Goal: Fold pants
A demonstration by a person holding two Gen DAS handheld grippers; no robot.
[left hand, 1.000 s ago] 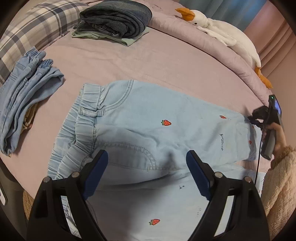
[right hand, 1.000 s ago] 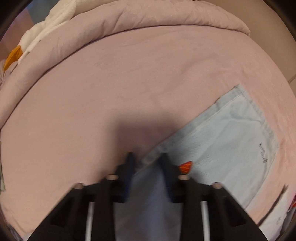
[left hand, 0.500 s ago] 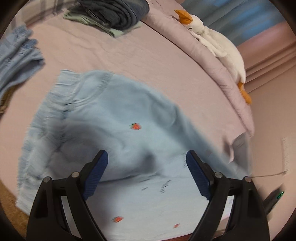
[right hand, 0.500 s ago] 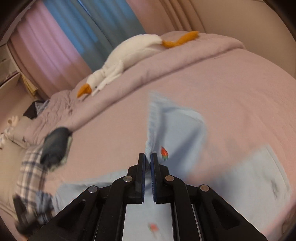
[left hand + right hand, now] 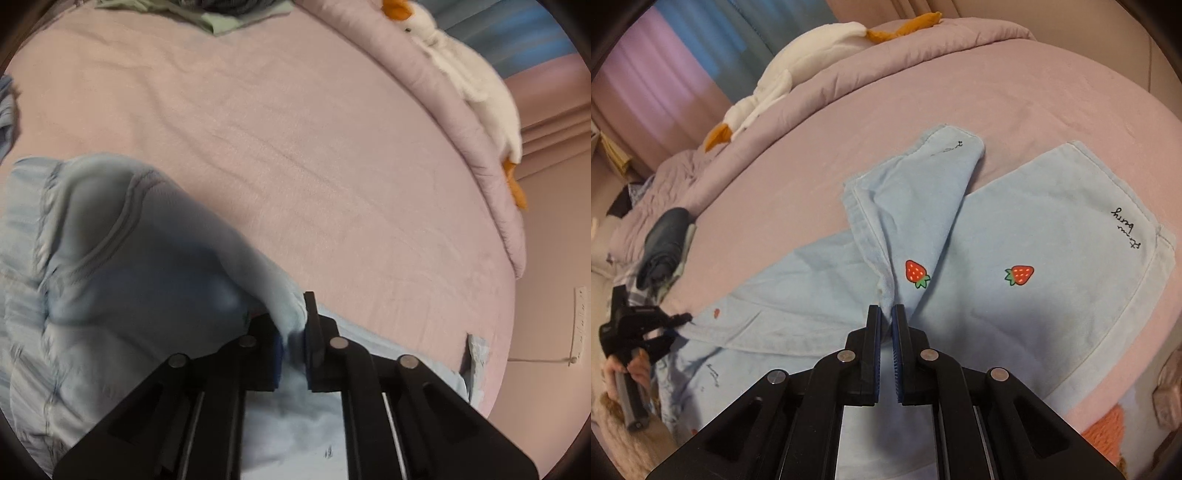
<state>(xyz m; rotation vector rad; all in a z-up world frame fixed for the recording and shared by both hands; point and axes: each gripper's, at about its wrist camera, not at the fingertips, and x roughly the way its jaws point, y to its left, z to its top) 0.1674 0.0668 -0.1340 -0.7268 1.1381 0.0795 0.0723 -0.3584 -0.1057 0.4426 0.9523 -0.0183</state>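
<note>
Light blue pants (image 5: 1052, 236) with red strawberry prints lie on the pink bed. My right gripper (image 5: 886, 314) is shut on the edge of one pant leg (image 5: 908, 206), which is lifted and partly folded over the other leg. My left gripper (image 5: 293, 328) is shut on a raised fold of the pants (image 5: 140, 266) near the waist end; the elastic waistband (image 5: 29, 229) lies at the left. The left gripper also shows in the right wrist view (image 5: 679, 319), at the far left.
A white plush goose (image 5: 798, 70) lies on the rolled quilt (image 5: 454, 122) at the bed's far edge. Folded dark clothes (image 5: 663, 247) sit at the back. Other blue jeans (image 5: 7, 110) lie at the left edge. A wall (image 5: 554, 295) is to the right.
My left gripper has gone from wide open above the pants to shut on the fabric. My right gripper has lifted its pant leg and carried it toward the other leg.
</note>
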